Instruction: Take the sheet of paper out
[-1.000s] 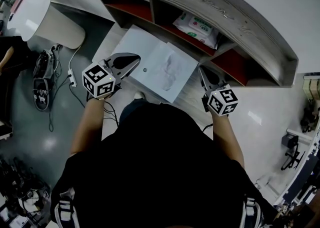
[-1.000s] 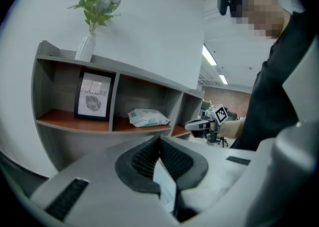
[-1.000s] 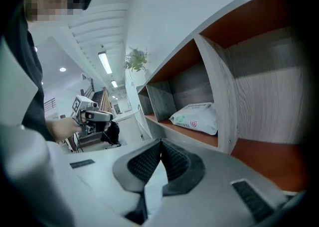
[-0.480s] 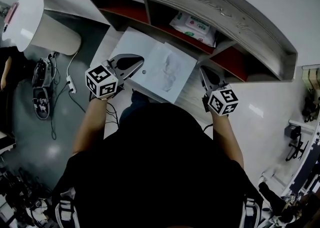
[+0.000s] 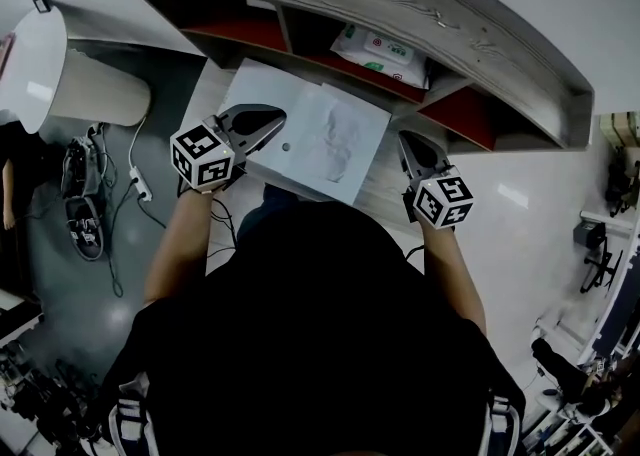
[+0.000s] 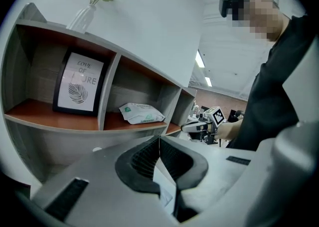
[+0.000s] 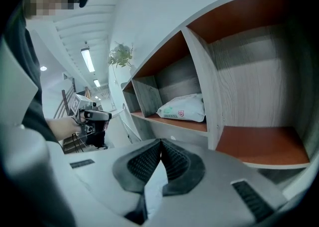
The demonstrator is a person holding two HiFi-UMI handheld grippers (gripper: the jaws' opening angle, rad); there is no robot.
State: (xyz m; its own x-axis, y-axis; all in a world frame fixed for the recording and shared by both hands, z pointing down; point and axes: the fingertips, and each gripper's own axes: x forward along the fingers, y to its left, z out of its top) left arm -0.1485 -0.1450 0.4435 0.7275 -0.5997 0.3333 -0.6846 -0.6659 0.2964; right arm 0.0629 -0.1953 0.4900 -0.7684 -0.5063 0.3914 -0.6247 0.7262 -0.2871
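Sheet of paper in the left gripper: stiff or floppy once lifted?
Probably floppy: the sheet of paper looks thin, nearly a line edge-on in the right gripper view. Pinched at one edge by the left gripper, its free side may sag.

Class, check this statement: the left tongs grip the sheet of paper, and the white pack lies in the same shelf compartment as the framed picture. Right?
Not quite. The left gripper view shows the white pack in the compartment beside the one with the framed picture; the rest holds.
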